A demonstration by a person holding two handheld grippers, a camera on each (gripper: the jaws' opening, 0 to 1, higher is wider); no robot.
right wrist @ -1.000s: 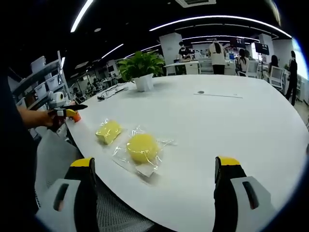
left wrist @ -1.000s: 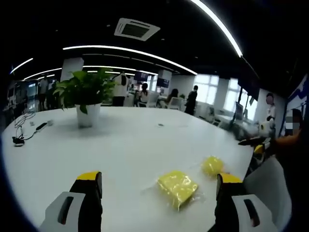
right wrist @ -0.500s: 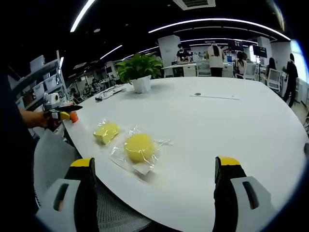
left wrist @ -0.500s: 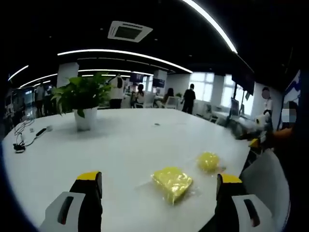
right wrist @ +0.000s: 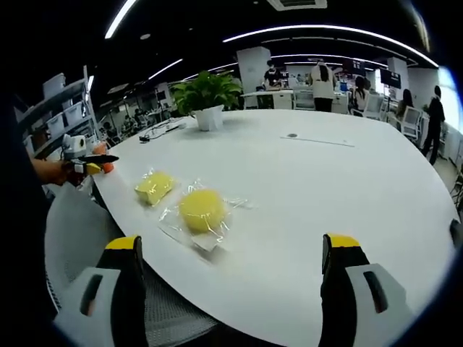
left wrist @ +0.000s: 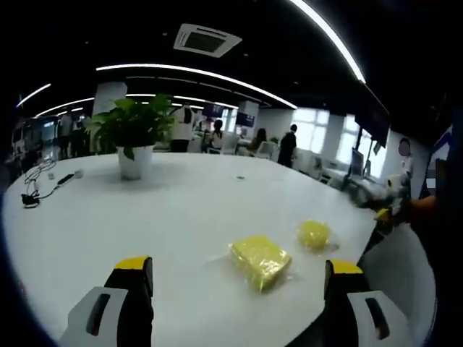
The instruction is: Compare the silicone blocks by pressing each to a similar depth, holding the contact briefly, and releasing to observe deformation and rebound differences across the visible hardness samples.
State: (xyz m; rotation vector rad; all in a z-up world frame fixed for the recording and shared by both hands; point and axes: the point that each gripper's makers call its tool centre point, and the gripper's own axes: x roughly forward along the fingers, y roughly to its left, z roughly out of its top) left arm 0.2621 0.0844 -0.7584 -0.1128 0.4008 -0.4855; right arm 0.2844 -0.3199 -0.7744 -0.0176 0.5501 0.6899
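Observation:
Two yellow silicone samples in clear bags lie near the edge of a white table [left wrist: 181, 210]. The square block [left wrist: 260, 260] sits ahead of my left gripper [left wrist: 235, 285], which is open, jaws wide apart and empty. Beyond it lies the round block [left wrist: 314, 234]. In the right gripper view the round block [right wrist: 202, 210] is nearest, with the square block [right wrist: 153, 187] farther left. My right gripper [right wrist: 235, 260] is open too, held back from the table edge. The left gripper [right wrist: 90, 165] appears at the far left there, held in a hand; the right gripper [left wrist: 381, 211] is seen at the far right of the left gripper view.
A potted plant [left wrist: 134, 137] stands on the table's far side, also seen as the plant [right wrist: 206, 97] from the right. Cables [left wrist: 36, 189] lie at the table's left end. A grey mesh chair [right wrist: 94, 253] sits under the table edge. People stand in the office behind.
Both cameras shifted slightly; the blocks stay where they lie on the table. Both grippers remain open and away from the samples.

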